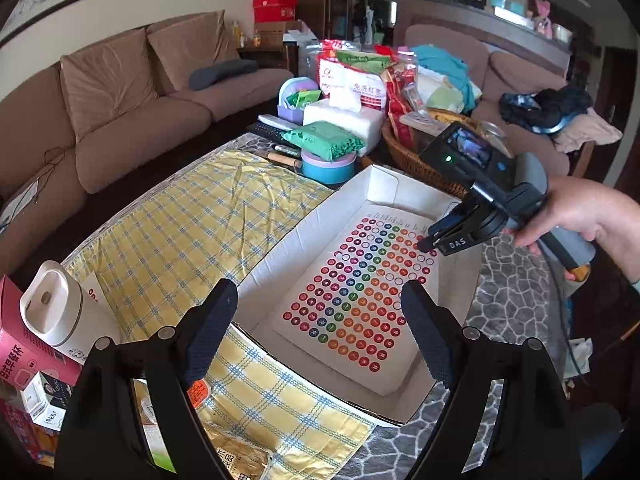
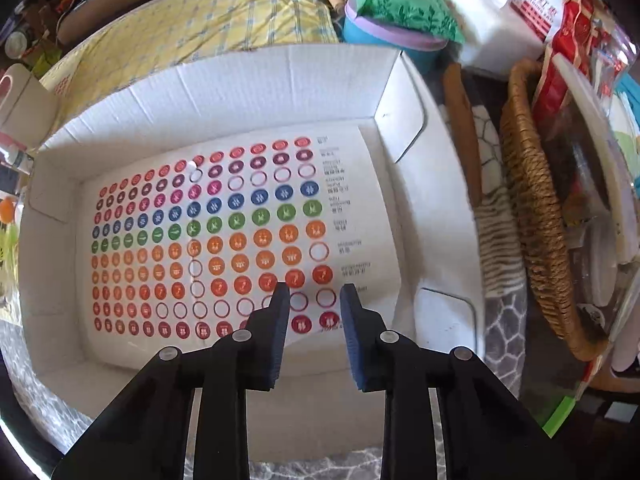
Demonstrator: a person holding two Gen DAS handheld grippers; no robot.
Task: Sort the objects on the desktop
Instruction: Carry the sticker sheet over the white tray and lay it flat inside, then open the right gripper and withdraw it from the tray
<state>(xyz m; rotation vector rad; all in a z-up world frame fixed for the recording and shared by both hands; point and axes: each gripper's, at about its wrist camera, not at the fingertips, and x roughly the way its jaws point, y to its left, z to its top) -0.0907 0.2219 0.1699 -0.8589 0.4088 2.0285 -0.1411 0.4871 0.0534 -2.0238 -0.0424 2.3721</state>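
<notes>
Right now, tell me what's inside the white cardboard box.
The white cardboard box holds one sheet of round coloured stickers, lying flat, some already peeled off. The right claw hangs over its edge. Whatever lies beneath the sheet is covered.

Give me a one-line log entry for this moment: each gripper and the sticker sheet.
left gripper: open, empty | right gripper: over sticker sheet, nothing between pads | sticker sheet: flat in white box
</notes>
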